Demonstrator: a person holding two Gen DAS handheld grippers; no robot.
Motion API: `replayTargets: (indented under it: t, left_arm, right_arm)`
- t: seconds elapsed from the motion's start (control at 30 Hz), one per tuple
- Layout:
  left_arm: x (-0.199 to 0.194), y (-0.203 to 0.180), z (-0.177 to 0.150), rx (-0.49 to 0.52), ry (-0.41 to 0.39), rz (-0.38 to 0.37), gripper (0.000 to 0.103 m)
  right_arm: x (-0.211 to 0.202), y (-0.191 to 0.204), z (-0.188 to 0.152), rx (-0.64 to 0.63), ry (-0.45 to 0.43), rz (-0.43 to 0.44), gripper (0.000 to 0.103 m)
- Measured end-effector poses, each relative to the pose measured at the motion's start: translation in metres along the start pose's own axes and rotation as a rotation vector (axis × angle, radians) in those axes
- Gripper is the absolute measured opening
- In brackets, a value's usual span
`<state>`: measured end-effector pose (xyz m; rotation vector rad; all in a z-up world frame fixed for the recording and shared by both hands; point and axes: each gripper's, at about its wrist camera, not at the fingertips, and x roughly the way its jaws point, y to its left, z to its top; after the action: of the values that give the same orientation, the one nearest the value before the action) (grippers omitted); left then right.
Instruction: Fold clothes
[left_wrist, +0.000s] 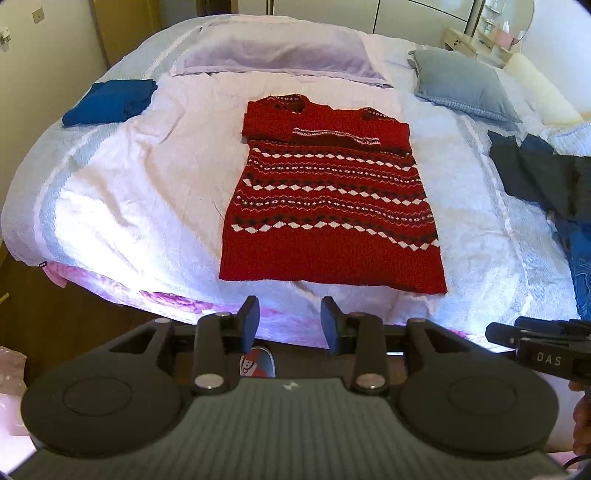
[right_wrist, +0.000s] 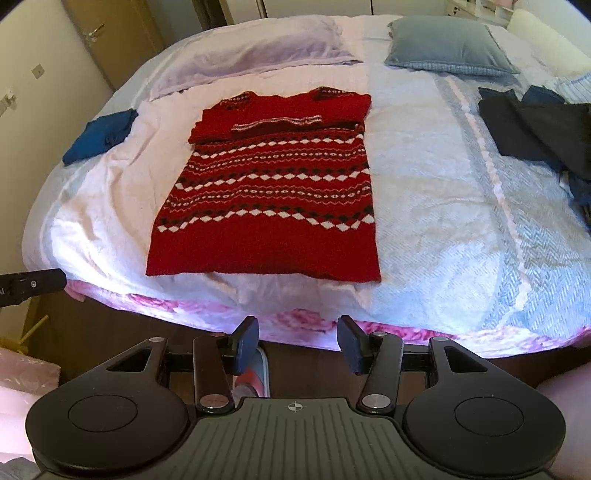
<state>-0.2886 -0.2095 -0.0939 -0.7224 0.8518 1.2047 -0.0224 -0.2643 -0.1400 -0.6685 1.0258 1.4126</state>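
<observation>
While both tools hang off the near edge of the bed (left_wrist: 110, 206), we hold nothing: the left gripper (left_wrist: 290, 325) stands part open with only air between its blue pads, and the right gripper (right_wrist: 297, 341) gapes wider, equally empty. Below them, past the mattress's pink flowered side, a slipper (left_wrist: 258, 363) shows on the floor. We judge the grippers are held back and raised like this to take in the whole garment before the next fold.

Just beyond the near edge, about midway along it, the red sweater (left_wrist: 332, 206) lies flat with its plain hem toward us and its white diamond bands running across. Its sleeves appear already turned in across the chest at the far end, leaving a tidy rectangle, so the remaining step is probably to lift the hem corners and carry them toward the collar.

Toward the left edge sits a blue folded garment (left_wrist: 110, 101), likely finished and set aside. Along the right edge a dark heap of clothes (left_wrist: 535, 173) waits, loose and unfolded. At the far edge, a lilac pillow (left_wrist: 273, 55) and a grey pillow (left_wrist: 458, 83) rest clear of the work.
</observation>
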Motion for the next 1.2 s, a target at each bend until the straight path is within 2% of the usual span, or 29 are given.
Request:
replayTargets:
  t: [0.4, 0.77, 1.03, 1.2]
  left_arm:
    - [-0.004, -0.012, -0.006, 0.021, -0.007, -0.001, 0.033]
    - [0.003, 0.007, -0.007, -0.006, 0.004, 0.033, 0.034]
    - [0.035, 0.044, 0.018, -0.048, 0.017, 0.020, 0.036]
    - [0.080, 0.073, 0.042, -0.061, 0.043, -0.007, 0.037]
  right_arm:
    - [-0.009, -0.016, -0.009, 0.042, 0.006, -0.010, 0.051]
    - [-0.007, -0.023, -0.012, 0.091, -0.021, 0.025, 0.051]
    - [0.003, -0.050, -0.006, 0.182, -0.091, 0.055, 0.051]
    - [0.027, -0.070, 0.009, 0.251, -0.093, 0.068, 0.051]
